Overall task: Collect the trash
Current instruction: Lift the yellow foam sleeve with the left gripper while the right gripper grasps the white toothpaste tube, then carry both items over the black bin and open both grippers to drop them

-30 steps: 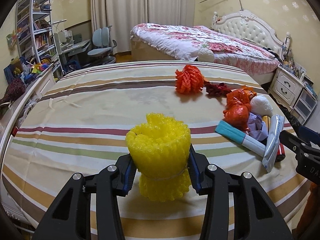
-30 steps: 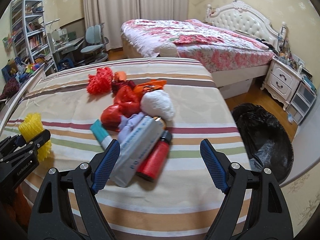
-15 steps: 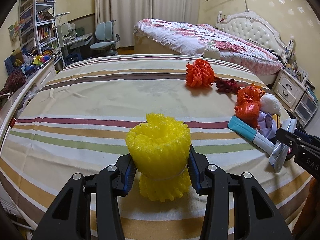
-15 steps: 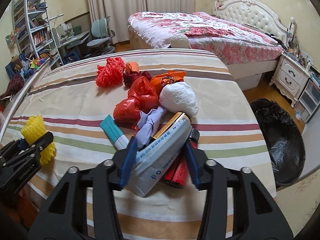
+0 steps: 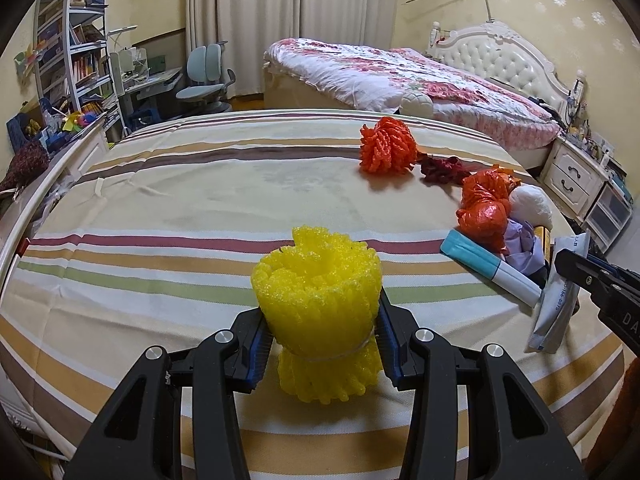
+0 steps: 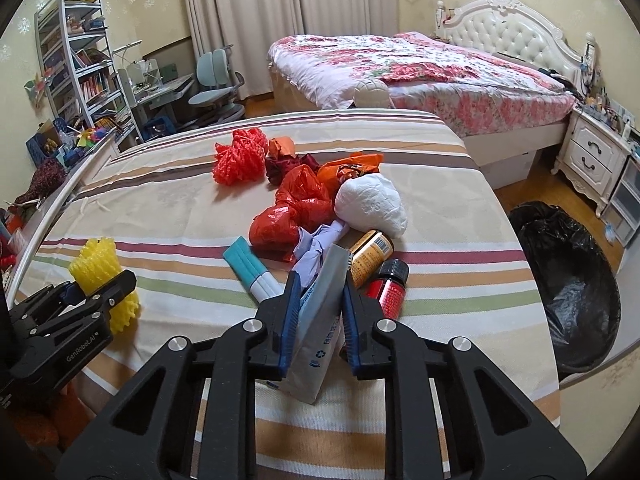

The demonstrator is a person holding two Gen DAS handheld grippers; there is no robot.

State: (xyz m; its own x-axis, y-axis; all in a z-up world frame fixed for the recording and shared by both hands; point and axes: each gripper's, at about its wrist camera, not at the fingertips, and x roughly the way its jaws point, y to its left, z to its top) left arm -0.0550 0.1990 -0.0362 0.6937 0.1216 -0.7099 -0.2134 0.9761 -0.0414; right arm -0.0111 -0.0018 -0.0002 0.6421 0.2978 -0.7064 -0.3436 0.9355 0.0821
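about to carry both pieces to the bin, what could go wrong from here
1. The right gripper pinches the grey pouch, which touches the brown bottle and red bottle; lifting may roll them off the bed.
2. The left gripper squeezes soft yellow foam netting, which could slip before reaching the black trash bag.

Warm, even indoor light, soft shadows, sharp focus, strong fisheye bending at edges

Black gripper (image 6: 320,300), blue pads (image 6: 290,312), silver screws.
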